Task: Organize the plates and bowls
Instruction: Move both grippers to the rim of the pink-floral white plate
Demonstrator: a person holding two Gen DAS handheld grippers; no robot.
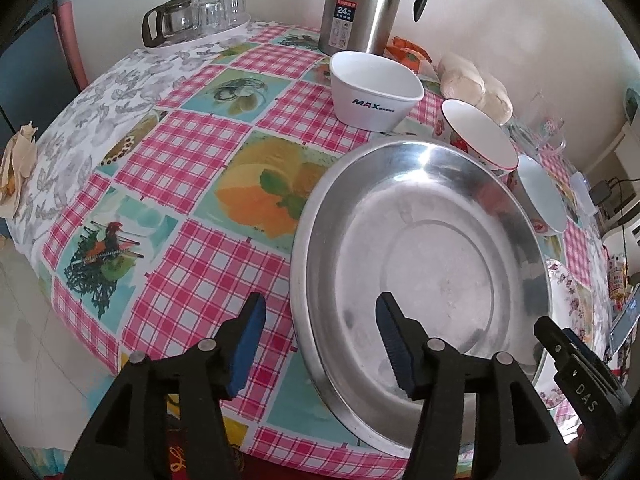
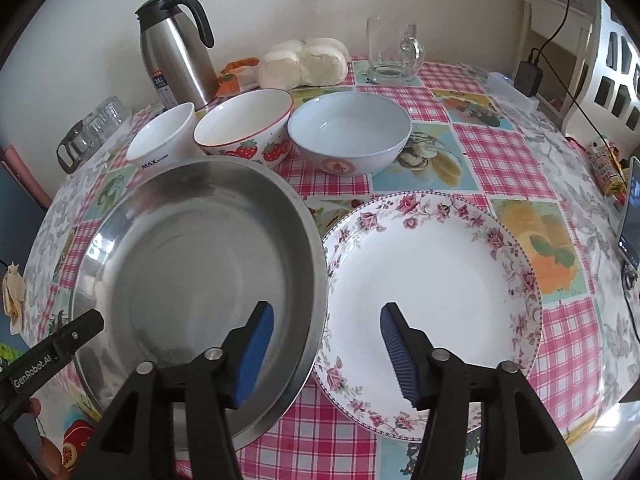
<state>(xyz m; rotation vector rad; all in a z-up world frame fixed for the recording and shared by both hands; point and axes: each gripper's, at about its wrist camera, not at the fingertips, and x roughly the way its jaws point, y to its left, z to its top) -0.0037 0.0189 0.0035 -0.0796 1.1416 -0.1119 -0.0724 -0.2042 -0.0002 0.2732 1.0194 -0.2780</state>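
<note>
A steel plate [image 1: 432, 248] lies on the checked tablecloth; my left gripper [image 1: 320, 344] is open, straddling its near left rim. In the right wrist view the steel plate [image 2: 192, 264] lies left of a floral plate [image 2: 436, 276]. My right gripper [image 2: 326, 352] is open, one finger over each plate. Behind stand a white MAX bowl [image 2: 164, 140], a strawberry bowl [image 2: 248, 128] and a pale blue bowl [image 2: 348, 136]. The same bowls show in the left wrist view: MAX bowl [image 1: 374, 90], strawberry bowl [image 1: 480, 136], blue bowl [image 1: 542, 196].
A steel thermos [image 2: 176, 52], a bag of buns [image 2: 304, 62] and a glass mug [image 2: 394, 50] stand at the back. A tray with glass cups [image 1: 196, 20] sits far left. A phone [image 2: 630, 216] leans at the right edge. Crumpled paper [image 1: 18, 160] lies at the left edge.
</note>
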